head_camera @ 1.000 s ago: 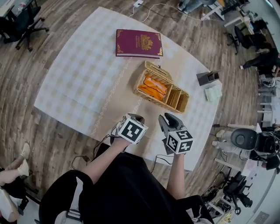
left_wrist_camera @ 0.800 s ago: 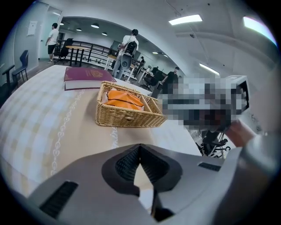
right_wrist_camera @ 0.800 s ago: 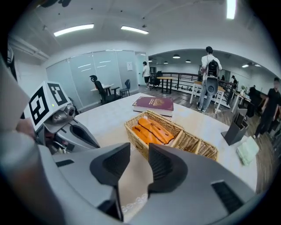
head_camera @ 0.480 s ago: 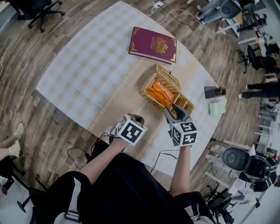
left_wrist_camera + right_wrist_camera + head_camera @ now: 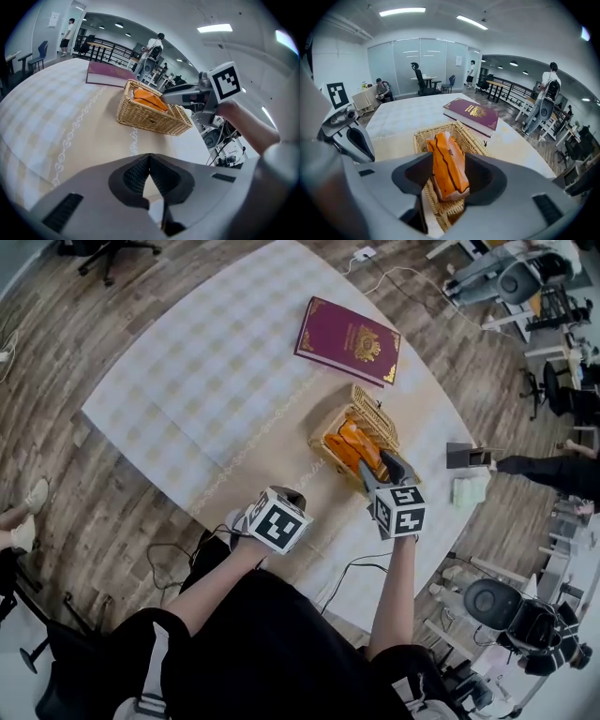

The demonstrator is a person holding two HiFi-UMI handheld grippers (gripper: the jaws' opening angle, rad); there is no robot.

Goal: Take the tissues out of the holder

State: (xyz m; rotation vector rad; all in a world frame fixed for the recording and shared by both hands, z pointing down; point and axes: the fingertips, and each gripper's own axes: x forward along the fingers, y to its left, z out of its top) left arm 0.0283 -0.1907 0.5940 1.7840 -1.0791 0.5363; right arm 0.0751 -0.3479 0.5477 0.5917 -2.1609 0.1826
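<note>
A wicker basket (image 5: 371, 425) stands on the checked tablecloth and holds orange tissue packs (image 5: 347, 447). My right gripper (image 5: 376, 465) hangs over the basket's near end. Its jaws are opening, and in the right gripper view one orange pack (image 5: 448, 162) stands upright between them with gaps on both sides. The basket's rim (image 5: 423, 136) shows behind the pack. My left gripper (image 5: 292, 494) hovers low by the table's front edge, jaws shut and empty (image 5: 149, 163). From there I see the basket (image 5: 146, 117), the orange packs (image 5: 147, 97) and the right gripper (image 5: 177, 97) above them.
A maroon book (image 5: 349, 329) lies beyond the basket, also in the right gripper view (image 5: 471, 114). A small dark box (image 5: 466, 456) and a pale green cloth (image 5: 470, 491) sit at the table's right edge. Cables hang under the front edge. Office chairs and people stand around.
My right gripper moved forward from the table's front edge to over the basket, and its jaws spread around an orange pack. The left gripper stayed in place.
</note>
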